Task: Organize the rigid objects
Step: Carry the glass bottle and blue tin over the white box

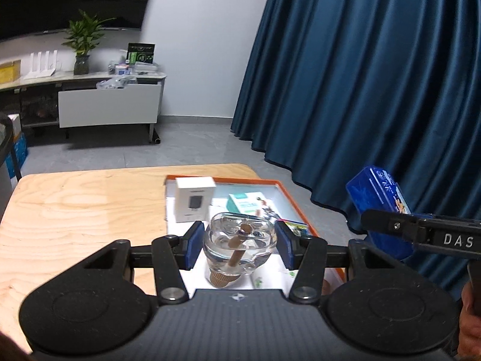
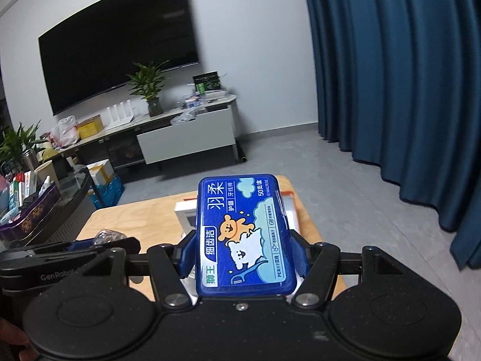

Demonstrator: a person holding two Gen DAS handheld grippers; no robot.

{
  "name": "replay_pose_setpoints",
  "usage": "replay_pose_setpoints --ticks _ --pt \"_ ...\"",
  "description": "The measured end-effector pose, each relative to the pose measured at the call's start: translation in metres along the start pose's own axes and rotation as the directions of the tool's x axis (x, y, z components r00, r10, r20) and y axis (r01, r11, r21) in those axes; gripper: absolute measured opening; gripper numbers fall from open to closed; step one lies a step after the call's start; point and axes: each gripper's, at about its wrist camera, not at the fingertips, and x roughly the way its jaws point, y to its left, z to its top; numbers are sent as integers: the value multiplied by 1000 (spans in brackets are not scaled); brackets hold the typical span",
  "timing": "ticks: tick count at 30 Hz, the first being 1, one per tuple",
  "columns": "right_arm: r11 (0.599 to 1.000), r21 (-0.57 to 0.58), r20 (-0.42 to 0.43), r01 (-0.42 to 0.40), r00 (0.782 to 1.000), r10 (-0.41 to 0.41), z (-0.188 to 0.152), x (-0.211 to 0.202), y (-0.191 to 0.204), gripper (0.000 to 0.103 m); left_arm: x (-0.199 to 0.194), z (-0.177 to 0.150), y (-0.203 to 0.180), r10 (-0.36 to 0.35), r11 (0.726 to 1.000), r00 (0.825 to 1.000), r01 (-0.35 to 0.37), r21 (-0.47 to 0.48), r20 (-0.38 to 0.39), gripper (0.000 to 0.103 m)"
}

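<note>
My left gripper [image 1: 239, 245] is shut on a clear glass bottle [image 1: 240, 240] with a cork stopper, held lying towards me over the orange-rimmed white tray [image 1: 293, 201]. In the tray stand a white box [image 1: 194, 200], a green-and-white box [image 1: 248, 203] and a small colourful box [image 1: 296, 227]. My right gripper [image 2: 245, 252] is shut on a blue dental-floss box [image 2: 245, 236] with a bear picture, held above the tray's right side. That blue box also shows in the left wrist view [image 1: 378, 207].
The tray lies on a light wooden table [image 1: 84, 210]. A blue curtain [image 1: 375, 75] hangs to the right. A TV cabinet [image 2: 186, 138] with a plant stands by the far wall. A glass side table [image 2: 45, 207] with a cluttered basket is at the left.
</note>
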Motion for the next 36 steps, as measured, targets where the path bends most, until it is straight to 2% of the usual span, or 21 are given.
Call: replay_pose_setpoints --ticks 10,36 --pt "999 51 7 -17 1000 17 -8 -10 -20 73 -3 -16 -25 10 1000 1000 -10 7 -16 52" --pt "997 69 -44 -30 998 33 -11 11 -20 73 -2 -28 -29 24 1000 998 -24 14 -52 52"
